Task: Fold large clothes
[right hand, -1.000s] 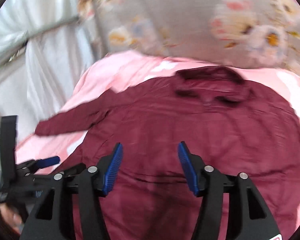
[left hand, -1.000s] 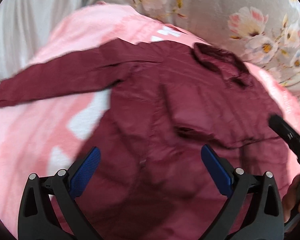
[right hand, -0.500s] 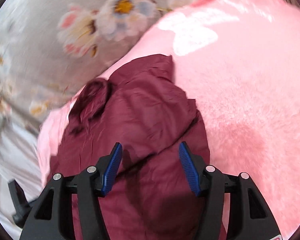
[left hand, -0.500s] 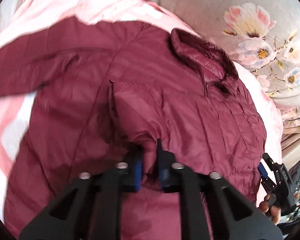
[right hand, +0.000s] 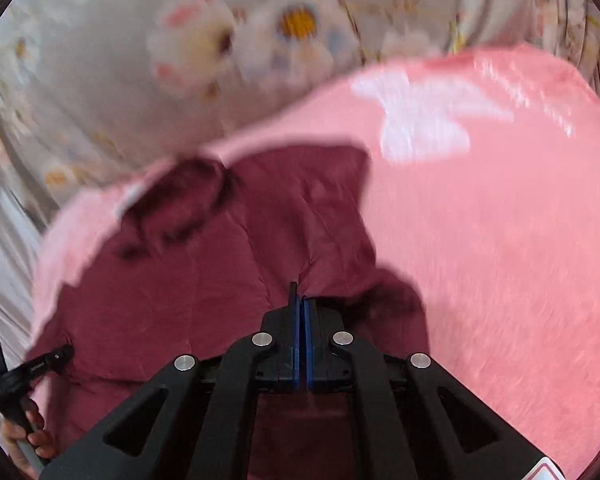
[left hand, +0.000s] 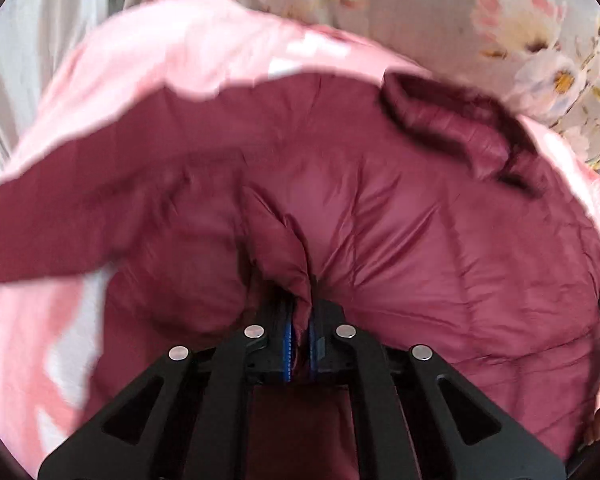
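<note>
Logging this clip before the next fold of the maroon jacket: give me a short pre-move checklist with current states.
1. Left gripper shut on a pinch of jacket: ok.
2. Right gripper shut on jacket fabric: ok.
3. Jacket lying on the pink blanket: ok.
4. Left sleeve stretched out, not yet folded in: not ok.
5. Collar lying flat: cannot tell, blurred.

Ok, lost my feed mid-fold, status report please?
Left hand-held gripper shut on maroon jacket. Right hand-held gripper shut on its fabric too. Jacket bunched on pink blanket. Nothing in the way.
</note>
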`<state>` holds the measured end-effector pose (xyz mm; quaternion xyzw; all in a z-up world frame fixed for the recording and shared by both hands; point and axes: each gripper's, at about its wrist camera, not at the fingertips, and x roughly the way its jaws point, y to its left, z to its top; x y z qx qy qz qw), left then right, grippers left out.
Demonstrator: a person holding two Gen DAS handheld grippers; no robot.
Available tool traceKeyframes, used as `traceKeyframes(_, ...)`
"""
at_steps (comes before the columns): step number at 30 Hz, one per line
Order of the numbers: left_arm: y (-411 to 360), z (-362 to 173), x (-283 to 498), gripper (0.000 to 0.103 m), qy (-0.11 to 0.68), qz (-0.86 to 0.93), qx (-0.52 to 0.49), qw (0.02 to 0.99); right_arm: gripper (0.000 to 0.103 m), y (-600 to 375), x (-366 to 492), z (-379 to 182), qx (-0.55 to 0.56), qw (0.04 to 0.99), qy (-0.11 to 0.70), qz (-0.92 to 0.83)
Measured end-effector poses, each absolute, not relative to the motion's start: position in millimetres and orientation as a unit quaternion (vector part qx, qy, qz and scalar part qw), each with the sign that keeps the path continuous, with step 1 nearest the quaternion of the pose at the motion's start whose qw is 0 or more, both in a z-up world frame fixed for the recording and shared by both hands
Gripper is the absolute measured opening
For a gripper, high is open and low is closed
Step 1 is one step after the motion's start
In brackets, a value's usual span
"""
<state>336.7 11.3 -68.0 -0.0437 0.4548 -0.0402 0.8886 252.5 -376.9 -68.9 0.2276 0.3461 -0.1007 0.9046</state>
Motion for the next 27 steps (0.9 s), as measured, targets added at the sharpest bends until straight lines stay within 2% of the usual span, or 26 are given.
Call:
traceKeyframes(3,6,-71,328,0.005,0.428,-0.034,-0.023,0.903,0.001,-384,249,-87,0.241,0.897,0.357,-0.101)
traceKeyframes(9,3,-73,323,0.006,0.412,-0.03,-0.01,0.911,0.001,-381,247,-85,0.238,0.892,0.369,-0.107)
traceKeyframes(13,6,-73,322,0.007,0.408,-0.035,-0.023,0.912,0.014,-365,214,-57,0.21,0.901,0.344,-0.158)
traceKeyframes(16,4,-73,322,0.008,0.407,-0.031,-0.021,0.913,0.013,-335,213,-27,0.18,0.922,0.316,-0.134)
traceKeyframes(19,3,-73,322,0.009,0.406,-0.029,-0.018,0.913,0.013,-291,239,-17,0.137,0.934,0.319,-0.08)
traceKeyframes(27,7,-73,321,0.011,0.405,-0.032,-0.031,0.913,0.013,-241,288,-78,0.108,0.911,0.396,-0.044)
